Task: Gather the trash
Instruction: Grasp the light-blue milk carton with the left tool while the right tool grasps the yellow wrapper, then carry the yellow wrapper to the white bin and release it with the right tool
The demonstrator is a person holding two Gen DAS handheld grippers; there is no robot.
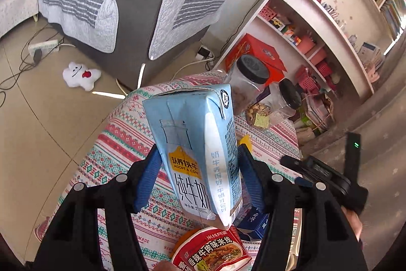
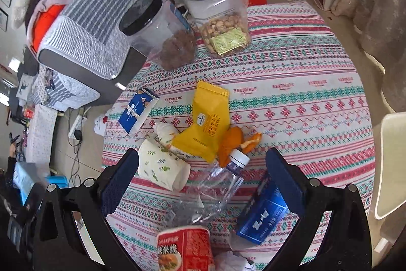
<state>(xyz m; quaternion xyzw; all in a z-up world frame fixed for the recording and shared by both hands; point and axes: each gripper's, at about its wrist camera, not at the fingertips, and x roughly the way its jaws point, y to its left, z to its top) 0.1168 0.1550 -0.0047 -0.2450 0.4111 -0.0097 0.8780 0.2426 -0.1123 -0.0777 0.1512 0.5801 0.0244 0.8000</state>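
Beige tiled floor (image 1: pixel 38 144), cables and power strip (image 1: pixel 43 46) lying on it; grey sofa (image 1: pixel 142 12) under striped quilted cover; white bookshelves (image 1: pixel 337 17) along wall; round worktop (image 2: pixel 304 93) under patterned cloth; bright daylight

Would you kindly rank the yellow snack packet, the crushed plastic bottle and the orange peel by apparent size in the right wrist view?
1. crushed plastic bottle, though nearness to the camera inflates it
2. yellow snack packet
3. orange peel

Two black-lidded jars (image 2: pixel 215 12) on the patterned tablecloth (image 2: pixel 304 93), grey sofa (image 1: pixel 142 17) beyond
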